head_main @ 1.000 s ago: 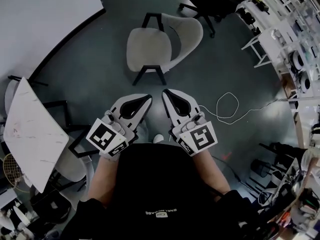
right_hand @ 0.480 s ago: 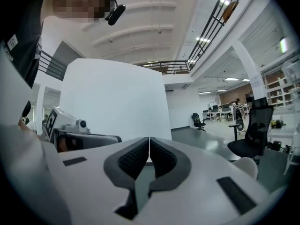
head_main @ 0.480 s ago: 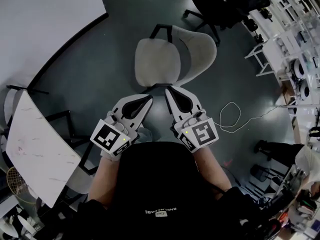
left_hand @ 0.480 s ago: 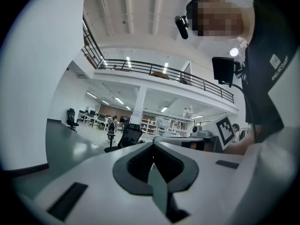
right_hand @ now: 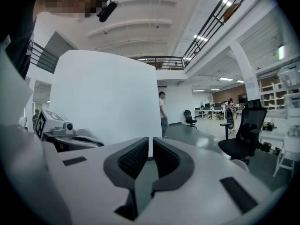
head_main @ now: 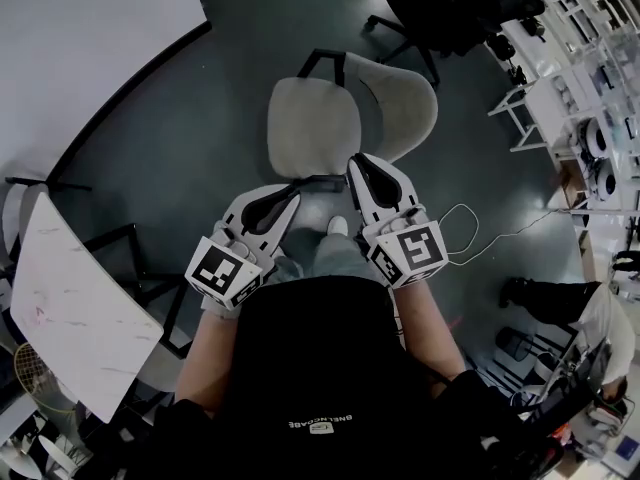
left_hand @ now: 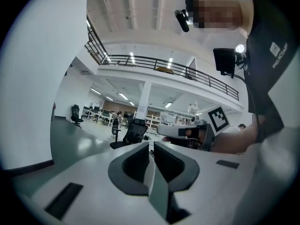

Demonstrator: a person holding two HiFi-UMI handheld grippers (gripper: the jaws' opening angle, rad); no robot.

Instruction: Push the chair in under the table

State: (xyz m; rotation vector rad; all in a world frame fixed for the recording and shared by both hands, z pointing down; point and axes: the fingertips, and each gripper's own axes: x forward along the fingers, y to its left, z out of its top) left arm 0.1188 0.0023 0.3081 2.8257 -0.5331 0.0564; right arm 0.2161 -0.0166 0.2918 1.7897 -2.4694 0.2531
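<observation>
In the head view, the grey chair stands on the dark floor straight ahead of both grippers. Its seat is nearer them and its back rest is on the far right side. It is out in the open, well apart from the white table, which lies back and to the left of the left gripper. The right gripper overlaps the seat's near edge (contact cannot be told from above). The left gripper stops just short of the seat. A shoe shows between the two grippers. A white cable loops on the floor to the right of the right gripper. A black office chair stands beyond the grey one, and shelves stand far right. A white wall runs ahead on the left, with bare floor between it and the chair.

In the left gripper view, the jaws are pressed together with nothing between them. The right gripper shows just beyond them on the right, the wall on the left.

In the right gripper view, the jaws are likewise closed and empty. The wall fills the space ahead, and a person stands at its edge.
</observation>
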